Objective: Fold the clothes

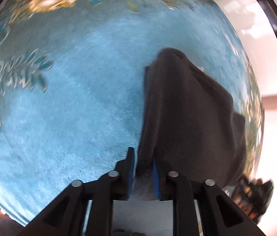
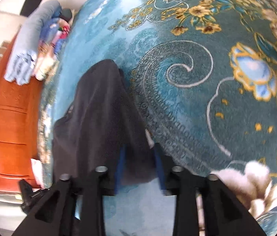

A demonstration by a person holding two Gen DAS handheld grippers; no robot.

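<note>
Left gripper [image 1: 142, 167]: nearest the left wrist camera; black arms with blue pads, fingers [image 1: 130, 169] clenched on an edge of the dark garment.
Right gripper [image 2: 140, 163]: nearest the right wrist camera; same black build, blue-padded fingers [image 2: 159, 165] pinching a bunched edge of the same cloth.
Carpet [image 1: 75, 98]: largest thing in view, blue pile covering the floor, plain pale blue in the middle, darker teal toward the border with white swirls, gold sprigs and cream flowers [image 2: 256, 186].
Dark garment [image 1: 187, 108]: charcoal, soft and fleecy, held up off the carpet between both grippers, hanging in long folds away from each camera; far end drooping toward the carpet; contact with the pile there not clear.
Wooden furniture [image 2: 10, 127]: orange-brown panelled front, beside the carpet's edge in the right wrist view.
Clothes pile [image 2: 32, 45]: grey-blue folded cloth with pink, white and blue pieces beside it, at the carpet's far edge, well apart from the dark garment.
Image quality: edges of both views blurred.
</note>
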